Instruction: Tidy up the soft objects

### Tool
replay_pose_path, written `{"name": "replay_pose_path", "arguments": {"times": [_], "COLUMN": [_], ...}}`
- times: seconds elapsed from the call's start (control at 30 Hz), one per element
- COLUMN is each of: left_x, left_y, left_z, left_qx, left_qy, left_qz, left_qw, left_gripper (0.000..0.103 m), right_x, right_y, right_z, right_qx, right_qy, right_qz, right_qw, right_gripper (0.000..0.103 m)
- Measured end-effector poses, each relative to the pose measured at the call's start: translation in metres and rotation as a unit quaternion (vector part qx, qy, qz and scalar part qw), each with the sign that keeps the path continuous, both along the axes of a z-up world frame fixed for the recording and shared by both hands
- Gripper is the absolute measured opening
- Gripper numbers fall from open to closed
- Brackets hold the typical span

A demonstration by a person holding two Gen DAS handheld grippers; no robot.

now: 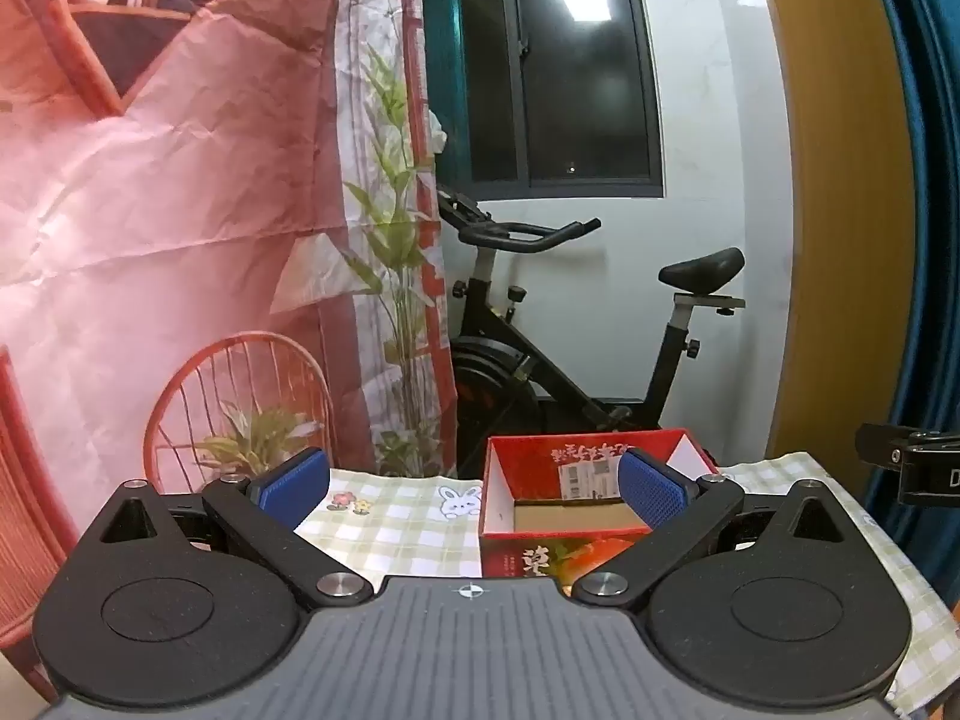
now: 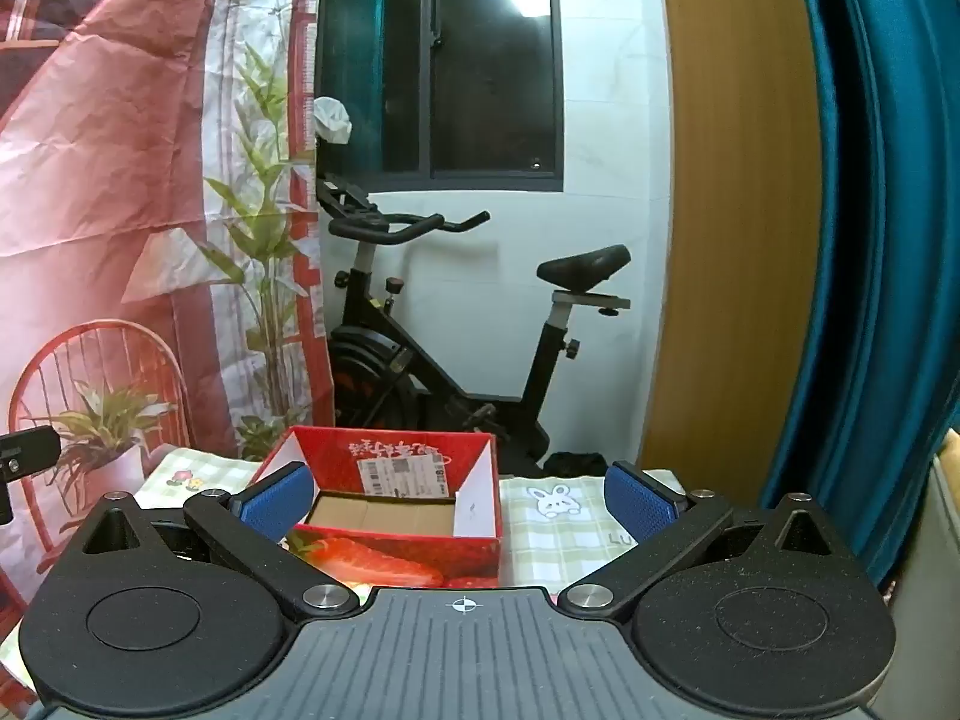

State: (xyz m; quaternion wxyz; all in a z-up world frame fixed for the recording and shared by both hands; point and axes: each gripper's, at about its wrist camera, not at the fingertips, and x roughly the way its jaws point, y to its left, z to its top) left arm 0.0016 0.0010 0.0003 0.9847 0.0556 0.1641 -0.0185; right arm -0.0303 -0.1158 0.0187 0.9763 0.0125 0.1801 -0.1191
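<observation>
A red cardboard box (image 1: 528, 468) with a strawberry print stands open-topped on a green checked tablecloth (image 1: 402, 522); its brown floor is bare. My left gripper (image 1: 474, 489) is open above the near table, blue pads spread wide, the box behind its right pad. In the right wrist view the same box (image 2: 480, 480) sits ahead and left of centre, and my right gripper (image 2: 459, 501) is open with nothing between its fingers. No soft object shows in either view. The other gripper's black body (image 1: 912, 468) pokes in at the left wrist view's right edge.
A black exercise bike (image 1: 570, 324) stands behind the table under a dark window. A pink printed backdrop (image 1: 180, 210) hangs at the left, with a wooden panel (image 2: 732, 210) and a teal curtain (image 2: 876, 240) at the right. The tablecloth (image 2: 552, 534) carries rabbit drawings.
</observation>
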Motion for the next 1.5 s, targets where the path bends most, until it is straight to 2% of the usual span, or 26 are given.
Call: {"name": "replay_pose_path", "arguments": {"times": [0.1, 0.13, 0.47, 1.5], "left_x": [0.0025, -0.0037, 0.0005, -0.0003], "left_y": [0.0036, 0.0037, 0.0013, -0.0005], "left_z": [0.0019, 0.0033, -0.0014, -0.0041], "left_qx": [-0.012, -0.011, 0.005, 0.003], "left_qy": [0.004, -0.011, -0.007, -0.005], "left_qz": [0.001, 0.004, 0.006, 0.0], "left_qw": [0.9999, 0.9999, 0.9999, 1.0], "left_gripper": [0.103, 0.103, 0.103, 0.103], "right_x": [-0.0009, -0.0009, -0.0022, 0.0017], "right_y": [0.0002, 0.0003, 0.0006, -0.0031], "right_z": [-0.0001, 0.0, -0.0021, -0.0026], "right_qx": [0.004, 0.004, 0.002, 0.001], "right_qy": [0.003, 0.002, -0.002, 0.0], "right_qz": [0.002, 0.003, 0.005, 0.001], "right_qw": [1.0, 1.0, 1.0, 1.0], "right_gripper": [0.103, 0.103, 0.103, 0.103]}}
